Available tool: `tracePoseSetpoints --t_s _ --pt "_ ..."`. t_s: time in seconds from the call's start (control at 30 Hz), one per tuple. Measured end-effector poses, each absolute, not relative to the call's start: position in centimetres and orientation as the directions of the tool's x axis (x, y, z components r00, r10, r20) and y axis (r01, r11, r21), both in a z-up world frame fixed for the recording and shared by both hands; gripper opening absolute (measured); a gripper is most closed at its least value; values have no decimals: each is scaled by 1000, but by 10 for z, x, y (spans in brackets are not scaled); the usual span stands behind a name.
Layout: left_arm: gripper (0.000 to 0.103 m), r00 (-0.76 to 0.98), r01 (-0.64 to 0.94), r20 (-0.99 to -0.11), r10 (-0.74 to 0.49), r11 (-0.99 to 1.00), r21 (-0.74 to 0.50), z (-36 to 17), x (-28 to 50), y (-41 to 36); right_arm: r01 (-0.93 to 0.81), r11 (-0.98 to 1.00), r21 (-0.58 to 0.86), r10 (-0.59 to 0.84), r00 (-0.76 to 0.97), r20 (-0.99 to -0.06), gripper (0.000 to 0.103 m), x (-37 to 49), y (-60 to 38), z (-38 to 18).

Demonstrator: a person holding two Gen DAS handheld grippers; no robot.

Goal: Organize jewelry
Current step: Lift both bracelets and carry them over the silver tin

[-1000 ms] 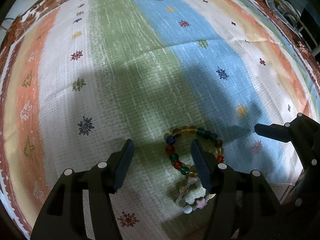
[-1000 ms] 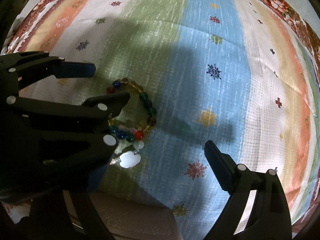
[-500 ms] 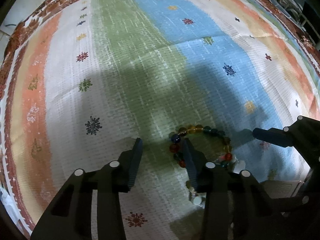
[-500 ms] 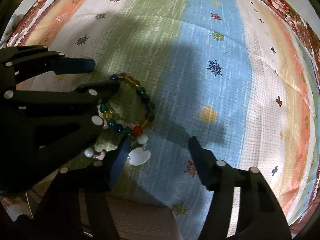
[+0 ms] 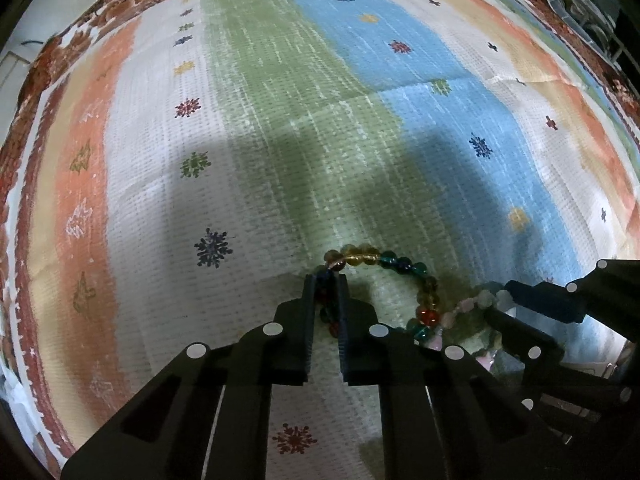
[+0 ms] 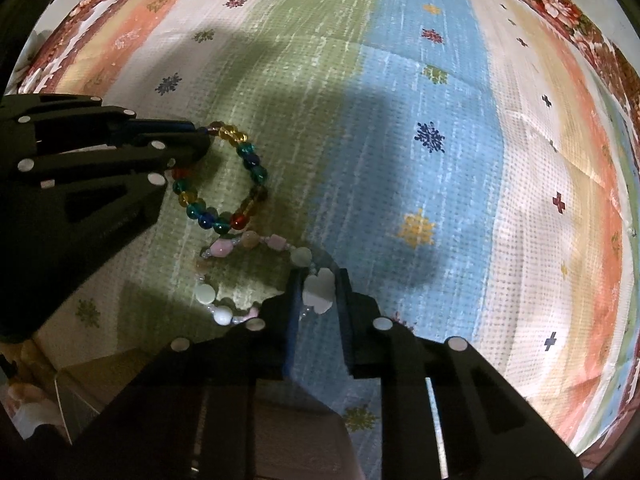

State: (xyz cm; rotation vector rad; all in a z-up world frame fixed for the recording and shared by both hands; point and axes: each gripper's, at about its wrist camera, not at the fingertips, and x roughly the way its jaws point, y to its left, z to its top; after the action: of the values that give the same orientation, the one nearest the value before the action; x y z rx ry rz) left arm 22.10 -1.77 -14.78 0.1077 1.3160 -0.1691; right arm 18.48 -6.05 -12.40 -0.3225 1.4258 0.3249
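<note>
Two bracelets; two clamped tools

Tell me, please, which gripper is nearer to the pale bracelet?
Right. The right gripper is shut on the pale bracelet's white charm; the left gripper sits beside it, shut on the colourful bracelet.
</note>
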Motion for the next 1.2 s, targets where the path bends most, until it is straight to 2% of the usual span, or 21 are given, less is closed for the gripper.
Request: tracePoseSetpoints --t_s 0.57,1.2 --pt "9 295 175 -949 -114 983 -64 -121 215 0 -385 923 -3 90 225 -970 19 165 -74 -74" --pt "9 379 183 -912 -158 979 -94 -81 187 -16 -334 942 20 139 336 -932 19 153 -90 -37"
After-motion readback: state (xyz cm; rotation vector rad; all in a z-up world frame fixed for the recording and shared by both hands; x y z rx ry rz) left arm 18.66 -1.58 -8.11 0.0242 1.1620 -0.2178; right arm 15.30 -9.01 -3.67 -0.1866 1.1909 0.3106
